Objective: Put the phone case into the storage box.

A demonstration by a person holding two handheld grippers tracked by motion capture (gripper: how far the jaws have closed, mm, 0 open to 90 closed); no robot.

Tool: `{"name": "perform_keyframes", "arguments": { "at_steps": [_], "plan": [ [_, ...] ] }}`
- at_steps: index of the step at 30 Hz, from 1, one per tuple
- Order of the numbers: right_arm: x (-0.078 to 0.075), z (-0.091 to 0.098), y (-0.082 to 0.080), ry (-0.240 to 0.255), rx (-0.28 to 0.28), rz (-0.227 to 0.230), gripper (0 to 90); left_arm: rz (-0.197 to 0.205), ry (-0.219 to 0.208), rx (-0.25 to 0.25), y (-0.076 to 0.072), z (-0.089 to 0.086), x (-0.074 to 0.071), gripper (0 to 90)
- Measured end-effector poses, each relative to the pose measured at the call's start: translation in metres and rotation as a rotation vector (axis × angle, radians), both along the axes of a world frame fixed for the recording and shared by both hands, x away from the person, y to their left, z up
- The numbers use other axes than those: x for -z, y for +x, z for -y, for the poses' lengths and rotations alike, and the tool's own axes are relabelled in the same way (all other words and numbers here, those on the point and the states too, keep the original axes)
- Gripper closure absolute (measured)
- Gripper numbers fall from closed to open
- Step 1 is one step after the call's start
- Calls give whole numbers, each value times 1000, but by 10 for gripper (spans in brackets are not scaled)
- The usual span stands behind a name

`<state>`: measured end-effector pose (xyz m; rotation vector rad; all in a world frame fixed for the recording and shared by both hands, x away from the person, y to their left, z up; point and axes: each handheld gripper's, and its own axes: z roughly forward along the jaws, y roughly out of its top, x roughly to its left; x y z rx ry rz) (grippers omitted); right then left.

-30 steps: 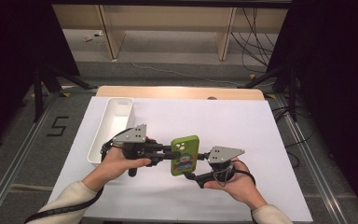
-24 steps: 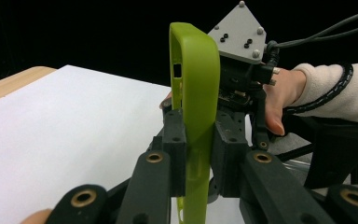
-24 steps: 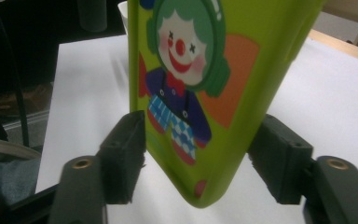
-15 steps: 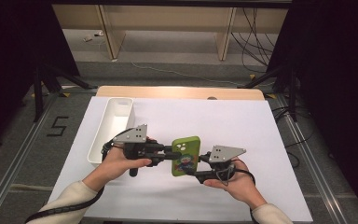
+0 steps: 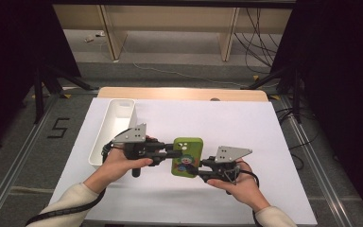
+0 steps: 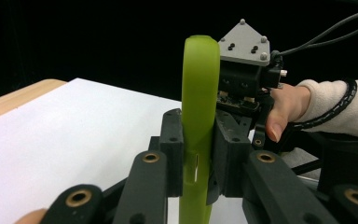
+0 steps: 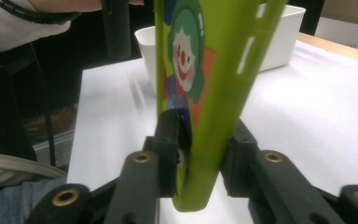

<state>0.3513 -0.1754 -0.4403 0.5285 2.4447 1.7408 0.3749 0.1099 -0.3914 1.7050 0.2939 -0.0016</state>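
White paper covers the worktop (image 5: 264,137), with one white tray (image 5: 113,130) far left. One green phone case (image 5: 187,156) hangs between two tongs – left tongs (image 5: 174,152) clamp its left edge, right tongs (image 5: 194,169), just closing, pinch its near right corner. Their own view shows its clown picture (image 7: 184,60) close up.

A lab or recording studio was suggested rather than a home. A table (image 5: 283,142) covered with a plain white sheet was set inside a frame of aluminium rails (image 5: 14,165), and black curtains (image 5: 23,42) were hung at both sides. Dark stands (image 5: 42,85) were planted on the grey floor, where loose cables (image 5: 260,33) were trailed and a "5" marking (image 5: 59,128) was taped. Bare wooden shelving (image 5: 170,23) was placed behind. One white bin (image 5: 113,130) was kept on the sheet.
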Motion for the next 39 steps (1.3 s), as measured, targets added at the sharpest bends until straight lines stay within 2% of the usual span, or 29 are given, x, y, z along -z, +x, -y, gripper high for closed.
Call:
{"name": "perform_keyframes", "arguments": {
  "at_steps": [4,9,14,21,25,28,32,36,39],
  "plan": [
    [-1,0,-1,13,-1,-22,774,5,-9,-10,0,1,0,712],
    [0,-1,-1,9,15,-48,779,15,7,-38,-1,4,2,683],
    [-2,-2,-2,0,31,-49,781,23,20,-70,-2,5,1,621],
    [-3,-4,-3,-8,49,-58,784,9,24,-113,-3,5,-1,463],
    [-4,-3,-3,-1,61,-61,784,6,56,-149,-3,5,-2,260],
    [-5,-2,-3,1,88,-60,783,9,71,-167,-5,6,-4,151],
    [-6,-1,-3,0,145,-49,783,8,74,-216,-8,8,-8,57],
    [-8,-2,-4,-1,210,-35,783,6,67,-278,-11,12,-14,0],
    [-9,-2,-3,-3,264,-23,782,15,54,-323,-13,17,-18,0]
  ]
}}
